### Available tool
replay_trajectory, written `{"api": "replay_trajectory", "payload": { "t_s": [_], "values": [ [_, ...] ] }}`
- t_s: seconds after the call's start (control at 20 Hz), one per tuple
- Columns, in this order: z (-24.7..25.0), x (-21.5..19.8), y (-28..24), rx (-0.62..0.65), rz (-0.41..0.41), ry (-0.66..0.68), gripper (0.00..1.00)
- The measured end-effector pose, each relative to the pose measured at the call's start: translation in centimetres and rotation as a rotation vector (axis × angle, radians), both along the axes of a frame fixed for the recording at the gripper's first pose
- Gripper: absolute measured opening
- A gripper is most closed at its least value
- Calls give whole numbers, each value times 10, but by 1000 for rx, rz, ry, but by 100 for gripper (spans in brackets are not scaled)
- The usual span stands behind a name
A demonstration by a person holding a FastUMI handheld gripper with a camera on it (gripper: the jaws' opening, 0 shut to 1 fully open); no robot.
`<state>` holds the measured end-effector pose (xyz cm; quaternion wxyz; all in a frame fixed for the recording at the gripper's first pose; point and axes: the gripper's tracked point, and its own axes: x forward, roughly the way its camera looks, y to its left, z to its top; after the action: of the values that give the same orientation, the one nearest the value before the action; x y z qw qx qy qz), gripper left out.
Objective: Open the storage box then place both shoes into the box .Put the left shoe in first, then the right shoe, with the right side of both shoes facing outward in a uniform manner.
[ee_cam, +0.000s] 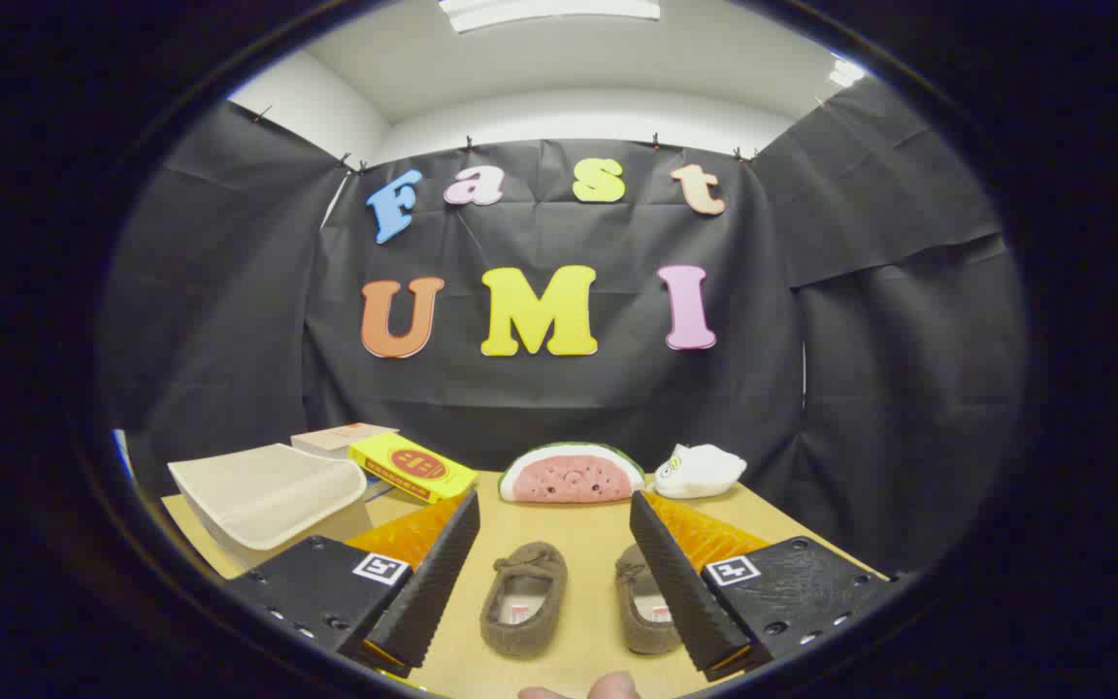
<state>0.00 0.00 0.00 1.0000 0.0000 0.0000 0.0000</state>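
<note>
Splayed tongs (554,563) frame two brown shoes (524,599); labels unreadable.

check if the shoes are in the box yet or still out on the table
Still out. Both brown shoes sit upright on the table, between the open gripper fingers.

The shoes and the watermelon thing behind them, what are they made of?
The two brown shoes, lying between the open gripper's fingers, look like soft, fuzzy fabric, maybe suede or fleece: matte, with a small bow on the toe. The watermelon slice beyond them looks like plush or foam, with a dull pink face and rounded edges. I can't be sure.
</note>
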Motion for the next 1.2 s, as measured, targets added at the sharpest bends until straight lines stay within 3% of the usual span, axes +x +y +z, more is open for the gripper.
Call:
{"api": "replay_trajectory", "payload": {
  "t_s": [0.35,0.9,1.2],
  "values": [
    [3,-29,-3,-24,-23,-11,95],
    [-4,-24,10,-14,-28,25,95],
    [-15,-10,62,71,84,72,95]
  ]
}}
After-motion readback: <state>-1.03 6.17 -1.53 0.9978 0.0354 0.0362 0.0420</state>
